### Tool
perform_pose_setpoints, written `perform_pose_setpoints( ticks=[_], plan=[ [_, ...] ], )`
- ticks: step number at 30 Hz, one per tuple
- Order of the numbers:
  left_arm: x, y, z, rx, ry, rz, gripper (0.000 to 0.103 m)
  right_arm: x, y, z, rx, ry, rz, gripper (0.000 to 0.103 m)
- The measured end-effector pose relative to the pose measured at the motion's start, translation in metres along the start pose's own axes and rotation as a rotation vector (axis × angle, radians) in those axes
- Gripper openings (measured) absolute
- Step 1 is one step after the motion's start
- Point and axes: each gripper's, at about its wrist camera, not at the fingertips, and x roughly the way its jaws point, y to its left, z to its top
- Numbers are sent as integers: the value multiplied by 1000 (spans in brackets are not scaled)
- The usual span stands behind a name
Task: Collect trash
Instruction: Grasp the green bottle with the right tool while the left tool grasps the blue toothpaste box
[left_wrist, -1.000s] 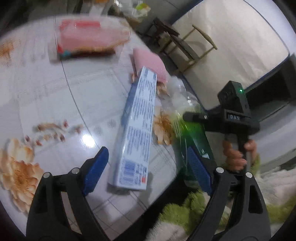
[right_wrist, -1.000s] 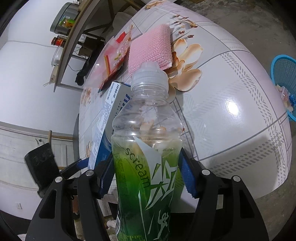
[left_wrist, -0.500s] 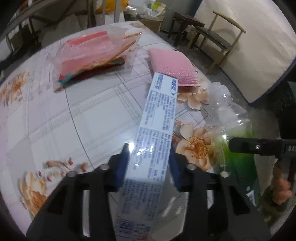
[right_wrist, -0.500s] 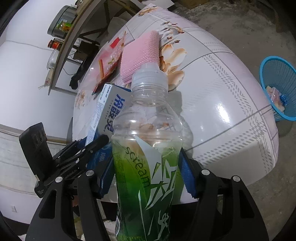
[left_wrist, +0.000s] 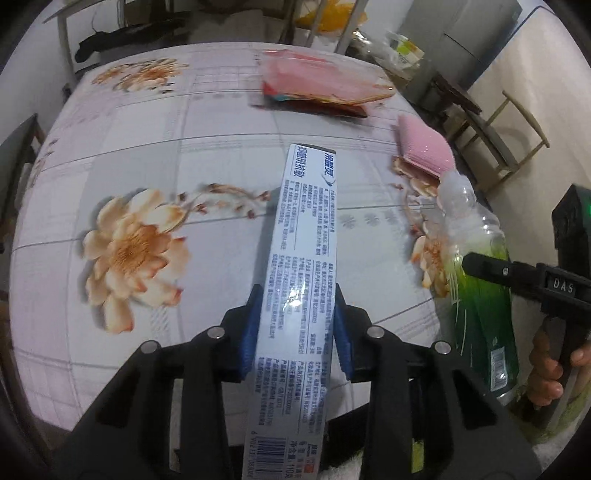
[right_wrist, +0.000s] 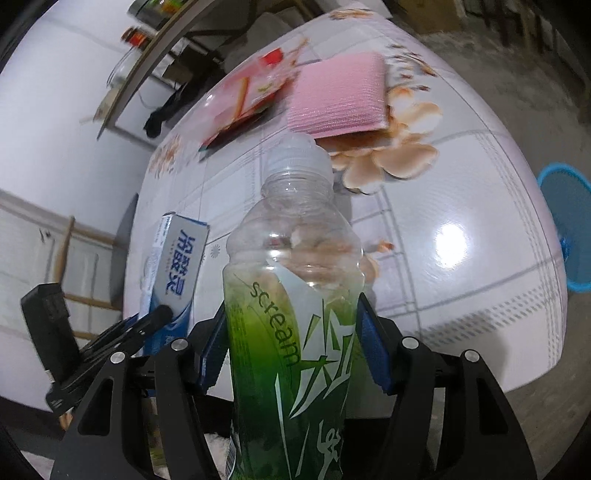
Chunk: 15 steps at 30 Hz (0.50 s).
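In the left wrist view, the left gripper (left_wrist: 297, 325) had just been closing and stood partly closed, its blue pads (left_wrist: 250, 332) pressed on both long sides of a white and blue box (left_wrist: 301, 295), which ran forward between the jaws and stuck out above the table (left_wrist: 207, 155). The box carried dense blue Chinese print, larger blue characters at its far end and a barcode at its near end; the small print was too fine to read. To the right, the right gripper (left_wrist: 480, 267), marked "DAS" on its body, was held by a hand (left_wrist: 546, 373) and clamped a bottle (left_wrist: 476, 280) with a green label, just off the table's edge. A pink cloth (left_wrist: 424, 151) lay near that edge, and a clear pink packet (left_wrist: 321, 83) lay farther back. In the right wrist view, the right gripper (right_wrist: 291, 343) stood about half open, its blue pads (right_wrist: 373, 350) tight on either side of the bottle (right_wrist: 295, 295), which was clear above, capped, and wrapped below in a green label reading "scream" beside white stylised characters. The box (right_wrist: 173, 273) showed to the left, bearing blue Chinese characters, gripped by the left gripper (right_wrist: 147, 325). Beyond the bottle lay the cloth (right_wrist: 340, 96) and the packet (right_wrist: 243, 99) on the flowered table (right_wrist: 461, 221). A blue basket (right_wrist: 569, 229) stood on the floor past the table's right edge.
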Motion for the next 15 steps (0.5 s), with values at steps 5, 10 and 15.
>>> perform_pose_setpoints(
  ticks=[5,10,15],
  plan=[
    [4,-6,6,20,-7,23,47,5,12,5,-45,3,-40,63],
    [16,-14,19,45,-8,64,47,7,18,9,-67,-5,-82,63],
    [25,-18,22,55,0,90,47,7,20,9,-87,-18,-111,63]
  ],
)
